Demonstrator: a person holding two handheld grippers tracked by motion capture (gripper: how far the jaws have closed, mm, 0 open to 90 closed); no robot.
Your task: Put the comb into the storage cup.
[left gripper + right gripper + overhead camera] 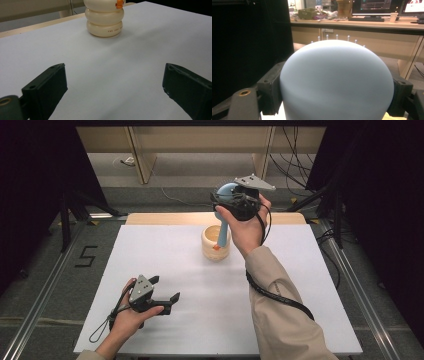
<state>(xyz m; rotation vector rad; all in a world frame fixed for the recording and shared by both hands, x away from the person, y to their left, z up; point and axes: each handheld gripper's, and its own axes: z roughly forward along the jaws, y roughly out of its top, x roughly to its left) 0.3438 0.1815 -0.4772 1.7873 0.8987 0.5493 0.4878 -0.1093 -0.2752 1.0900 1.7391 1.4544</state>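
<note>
Cream ribbed holder (216, 243) standing upright toward the far middle of the white table (165, 320), built like three stacked rings, small print on the lowest ring and an orange patch near the top (105, 21). Blue hairbrush (226, 195) raised over the holder, handle pointing down and its lower end dipping inside the holder's rim, orange tip showing there. Rounded blue head (337, 82) of the brush clamped between the two black jaws of the right gripper (239, 200), one jaw pressed against each side; small white bristle tips poking up past the far edge of the head. Right gripper held up in the air just above and behind the holder, grey three-cornered plate on top, cable trailing down along the beige sleeve (285, 320).

Left gripper (165, 295) low over the table, well apart from the holder on its near left side, held in the left hand (131, 312). Jaws spread wide with nothing but bare white surface between them, aimed toward the holder (111, 93). Wooden desk with monitors (374, 6) far behind the holder, past the brush head.
</note>
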